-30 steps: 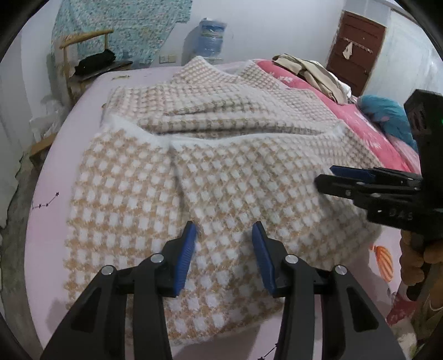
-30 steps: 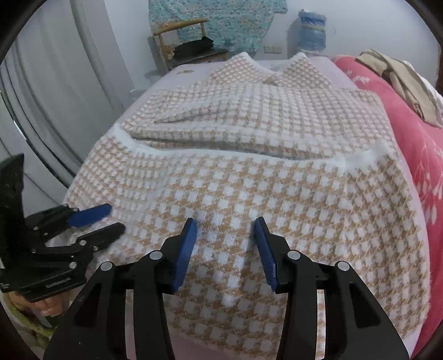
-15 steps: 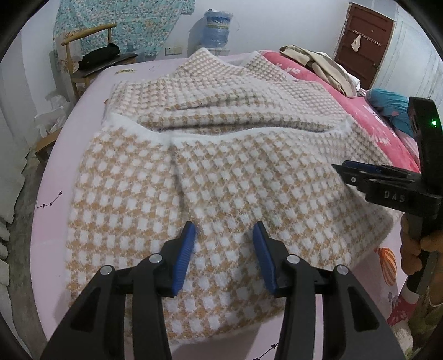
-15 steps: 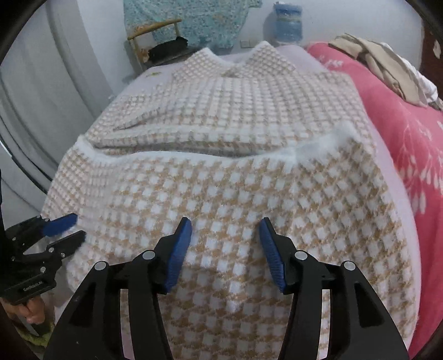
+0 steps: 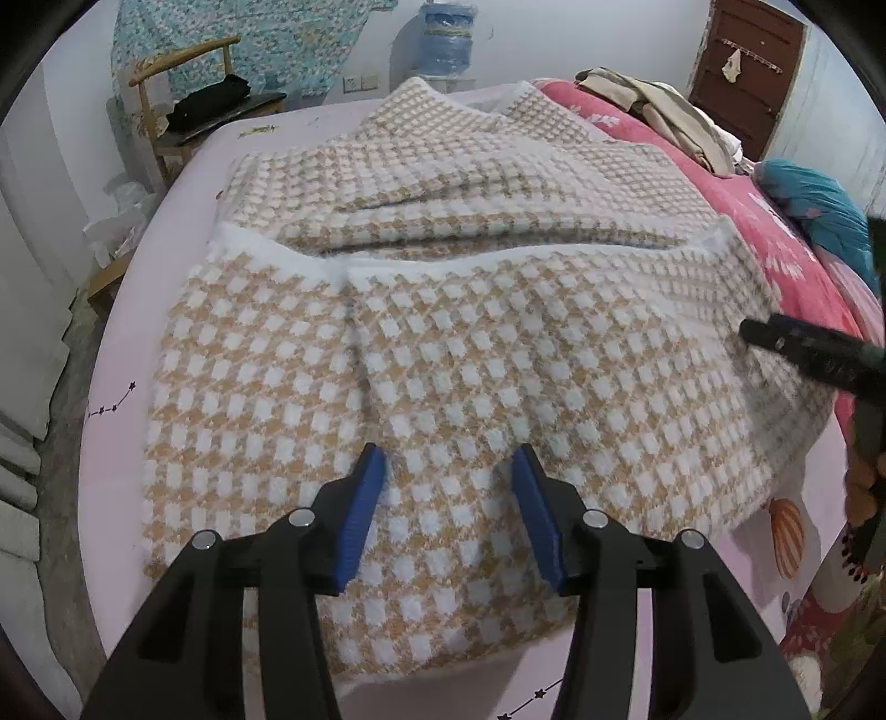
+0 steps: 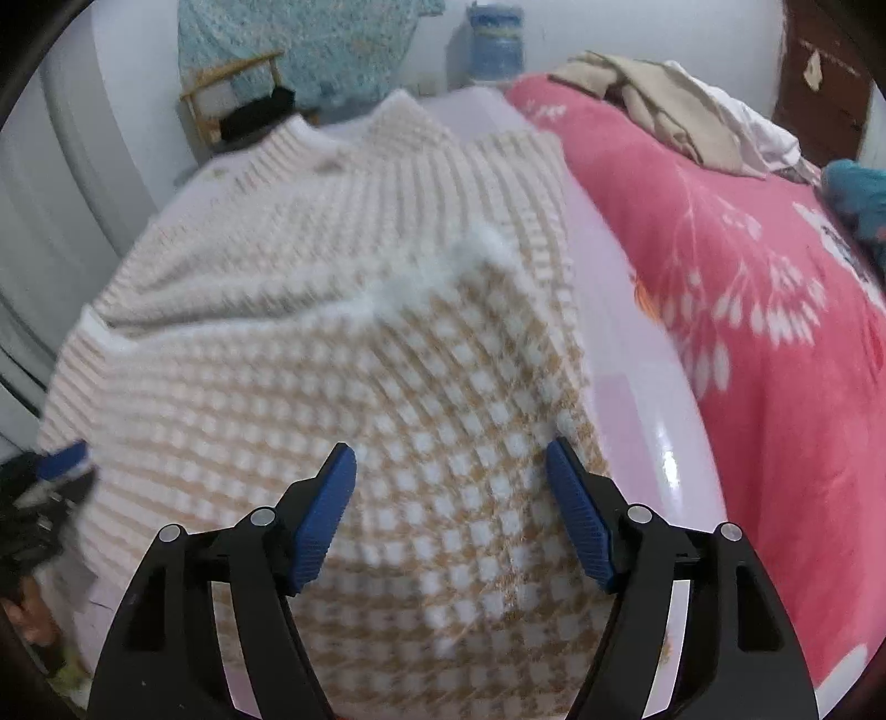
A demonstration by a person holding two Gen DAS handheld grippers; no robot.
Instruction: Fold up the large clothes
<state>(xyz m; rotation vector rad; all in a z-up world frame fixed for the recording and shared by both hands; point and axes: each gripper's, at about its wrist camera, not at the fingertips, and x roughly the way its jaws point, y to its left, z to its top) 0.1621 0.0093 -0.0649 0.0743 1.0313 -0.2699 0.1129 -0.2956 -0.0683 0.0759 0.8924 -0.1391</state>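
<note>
While the pink bed [image 5: 122, 310] carries the folded tan-and-white checked garment [image 5: 443, 354], the right gripper [image 6: 451, 515] has shifted toward the garment's right edge, jaws opening, empty. Left gripper [image 5: 448, 509] opening, empty, over the near hem. Red quilt [image 6: 747, 310], wooden chair [image 5: 166, 99], water jug [image 5: 446, 33] behind.

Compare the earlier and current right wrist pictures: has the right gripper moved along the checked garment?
Yes. The right gripper, jaws opening, has shifted right: the checked garment edge and pink bedsheet now lie beneath it.
</note>
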